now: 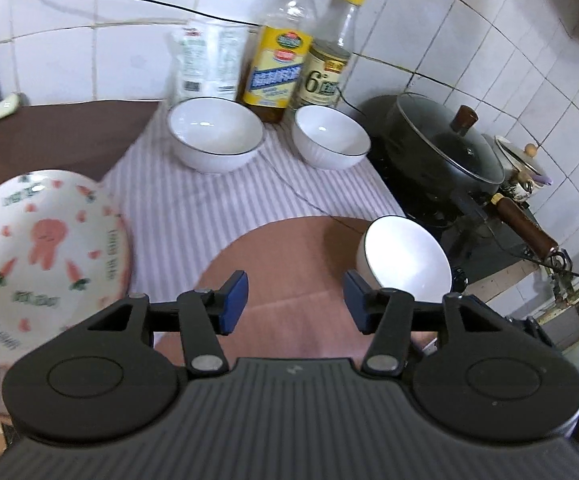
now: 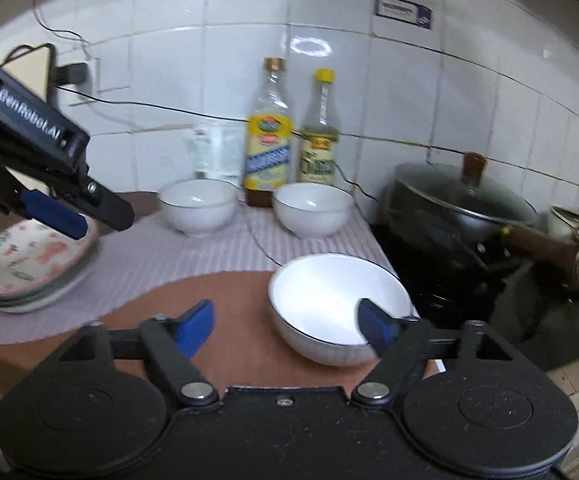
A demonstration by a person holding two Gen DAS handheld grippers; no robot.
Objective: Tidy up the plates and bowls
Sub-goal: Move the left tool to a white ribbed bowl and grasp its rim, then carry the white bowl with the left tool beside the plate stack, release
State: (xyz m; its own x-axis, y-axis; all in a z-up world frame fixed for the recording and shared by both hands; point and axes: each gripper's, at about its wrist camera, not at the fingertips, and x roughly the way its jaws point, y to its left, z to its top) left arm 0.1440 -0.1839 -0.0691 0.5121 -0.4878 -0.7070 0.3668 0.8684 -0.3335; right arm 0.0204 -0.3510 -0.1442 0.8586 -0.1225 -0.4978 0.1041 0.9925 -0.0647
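Left gripper (image 1: 295, 300): black body, blue pads, tilted downward, jaws parted, nothing between them; also seen at the left edge of the right wrist view. Right gripper (image 2: 285, 326): same build, angled down, jaws spread wide, nothing gripped between the pads

A glossy white tiled wall (image 2: 369, 92) with dark grout, crossed by a thin black cable (image 2: 161, 106), backs a brown countertop (image 1: 69, 132) partly covered by a striped cloth (image 1: 209, 200).
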